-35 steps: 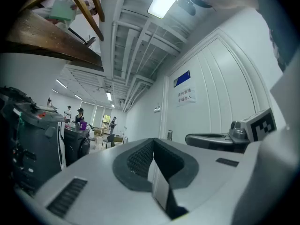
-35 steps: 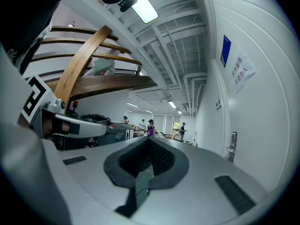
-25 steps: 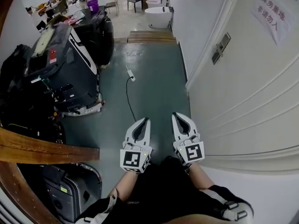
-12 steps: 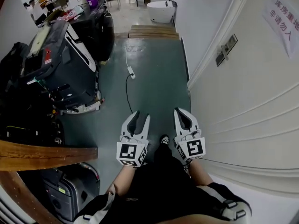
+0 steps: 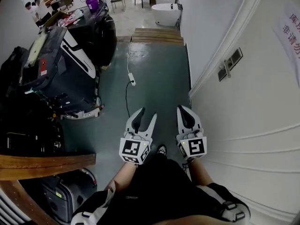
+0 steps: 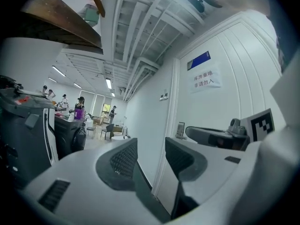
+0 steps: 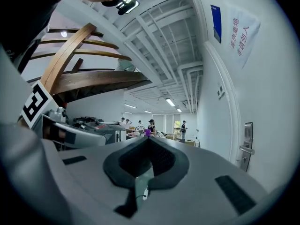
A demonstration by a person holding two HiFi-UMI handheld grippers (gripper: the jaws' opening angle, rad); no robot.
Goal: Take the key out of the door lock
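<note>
The left gripper (image 5: 148,114), its jaws just opening wide on nothing, apparently readies for the key — right gripper (image 5: 183,110) closed, empty — door lock (image 7: 246,145) well ahead.

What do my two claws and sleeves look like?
The left claw and right claw are light grey, tapered shells with dark textured pads. Each carries a cube with black-and-white square markers. The clothing is black, forearms unsleeved. Left jaws have just been opening, nothing between.
</note>
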